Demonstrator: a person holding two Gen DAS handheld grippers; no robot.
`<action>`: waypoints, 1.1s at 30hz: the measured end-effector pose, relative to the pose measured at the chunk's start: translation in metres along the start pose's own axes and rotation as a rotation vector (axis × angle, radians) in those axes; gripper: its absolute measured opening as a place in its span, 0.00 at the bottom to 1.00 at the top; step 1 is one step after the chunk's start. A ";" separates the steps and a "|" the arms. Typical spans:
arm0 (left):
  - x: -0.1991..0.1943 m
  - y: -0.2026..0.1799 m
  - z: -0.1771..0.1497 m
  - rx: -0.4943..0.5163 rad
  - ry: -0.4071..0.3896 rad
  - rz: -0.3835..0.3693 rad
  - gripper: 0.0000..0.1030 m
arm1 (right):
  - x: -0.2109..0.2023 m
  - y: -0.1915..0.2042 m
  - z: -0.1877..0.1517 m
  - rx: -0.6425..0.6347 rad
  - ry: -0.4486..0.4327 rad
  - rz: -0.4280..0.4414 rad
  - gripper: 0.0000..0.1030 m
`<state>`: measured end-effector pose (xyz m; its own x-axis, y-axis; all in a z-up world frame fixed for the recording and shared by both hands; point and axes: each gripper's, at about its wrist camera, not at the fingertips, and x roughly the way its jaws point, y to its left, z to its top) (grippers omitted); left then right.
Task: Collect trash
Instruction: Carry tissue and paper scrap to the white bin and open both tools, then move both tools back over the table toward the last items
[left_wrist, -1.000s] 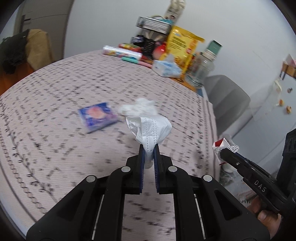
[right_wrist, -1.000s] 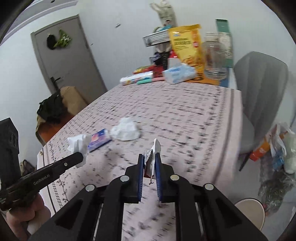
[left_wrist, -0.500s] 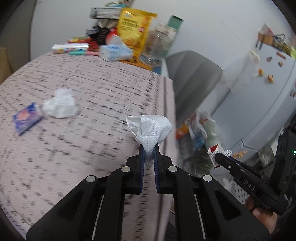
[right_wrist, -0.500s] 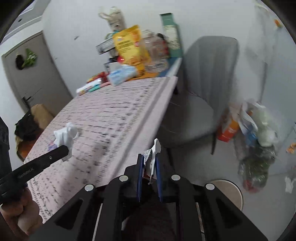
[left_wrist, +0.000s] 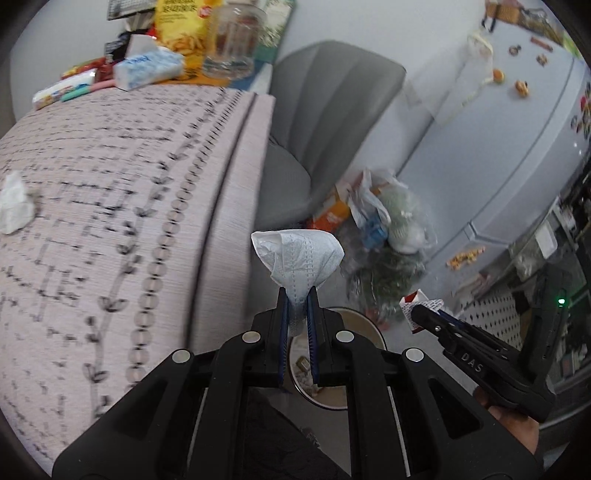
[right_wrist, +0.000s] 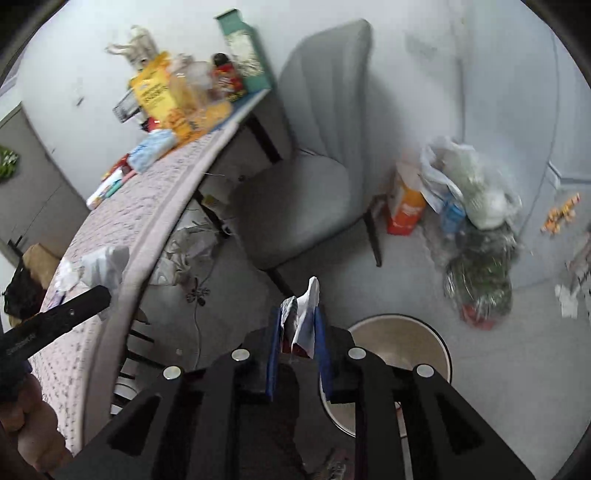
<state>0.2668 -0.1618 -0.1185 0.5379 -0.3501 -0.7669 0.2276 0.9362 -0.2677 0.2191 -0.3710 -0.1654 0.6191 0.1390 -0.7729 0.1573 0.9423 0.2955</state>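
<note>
Here the left gripper (left_wrist: 297, 295) is clamped on a white tissue (left_wrist: 298, 258), whose crumpled top fans out above the blue pads. It hangs off the table's (left_wrist: 110, 192) edge, right over the bin (left_wrist: 364, 325) on the floor. The right gripper (right_wrist: 298, 325) pinches a torn wrapper (right_wrist: 301, 314), red and white, just beside the bin (right_wrist: 413, 328) and slightly to its table side. Another crumpled tissue (left_wrist: 14, 208) lies on the tablecloth, well away from the bin. Beyond the bin stands a grey chair (right_wrist: 314, 166), and a heap of bags (right_wrist: 472, 221) sits farther off by the wall.
</note>
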 end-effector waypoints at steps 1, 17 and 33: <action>0.003 -0.003 -0.001 0.005 0.007 -0.001 0.09 | 0.005 -0.009 -0.003 0.019 0.011 -0.004 0.19; 0.083 -0.069 -0.020 0.108 0.187 -0.039 0.09 | 0.034 -0.105 -0.027 0.192 0.049 0.064 0.53; 0.124 -0.107 -0.041 0.097 0.290 -0.154 0.51 | 0.003 -0.156 -0.037 0.273 0.031 -0.009 0.69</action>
<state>0.2763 -0.3040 -0.2090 0.2411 -0.4512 -0.8592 0.3722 0.8606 -0.3475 0.1674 -0.5064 -0.2346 0.5936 0.1443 -0.7917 0.3672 0.8269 0.4260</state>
